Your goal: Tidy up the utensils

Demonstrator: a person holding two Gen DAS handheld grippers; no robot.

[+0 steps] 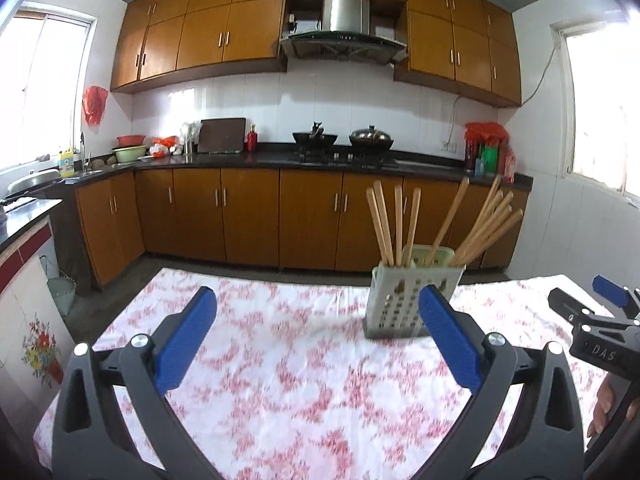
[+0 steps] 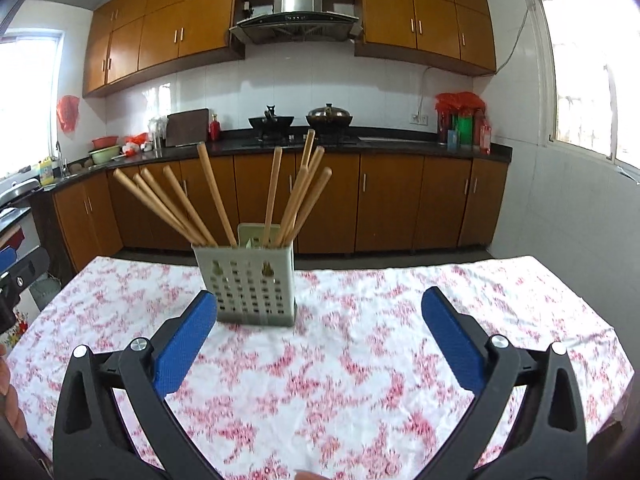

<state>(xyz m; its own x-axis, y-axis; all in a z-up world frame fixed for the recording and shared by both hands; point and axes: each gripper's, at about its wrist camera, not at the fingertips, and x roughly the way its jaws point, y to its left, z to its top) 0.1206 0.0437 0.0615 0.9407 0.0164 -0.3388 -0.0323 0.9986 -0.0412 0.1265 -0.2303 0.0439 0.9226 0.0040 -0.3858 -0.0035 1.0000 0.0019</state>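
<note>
Chopsticks (image 2: 216, 200) of pale wood are standing fanned out in a grey perforated plastic utensil holder (image 2: 252, 288), which is sitting upright on a table covered by a white cloth with a pink floral print (image 2: 360, 380). Some sticks are leaning to one side of the holder, others to the opposite side, and a few are rising nearly straight.

In the left wrist view, the left gripper (image 1: 316, 304), black-framed with blue ribbed pads, is hanging over the cloth with its jaws spread wide and nothing between them; the holder is showing just behind its right-hand pad. In the right wrist view, the right gripper (image 2: 318, 304) is likewise gaping wide over the cloth, gripping nothing, with the holder standing beyond its left-hand pad, apart from it.

At the right edge of the left wrist view, part of the right gripper and the fingers of a person's hand (image 1: 604, 408) are showing.

Behind the table, orange-brown wooden kitchen cabinets (image 2: 400, 208) are running under a dark countertop (image 2: 400, 145).
</note>
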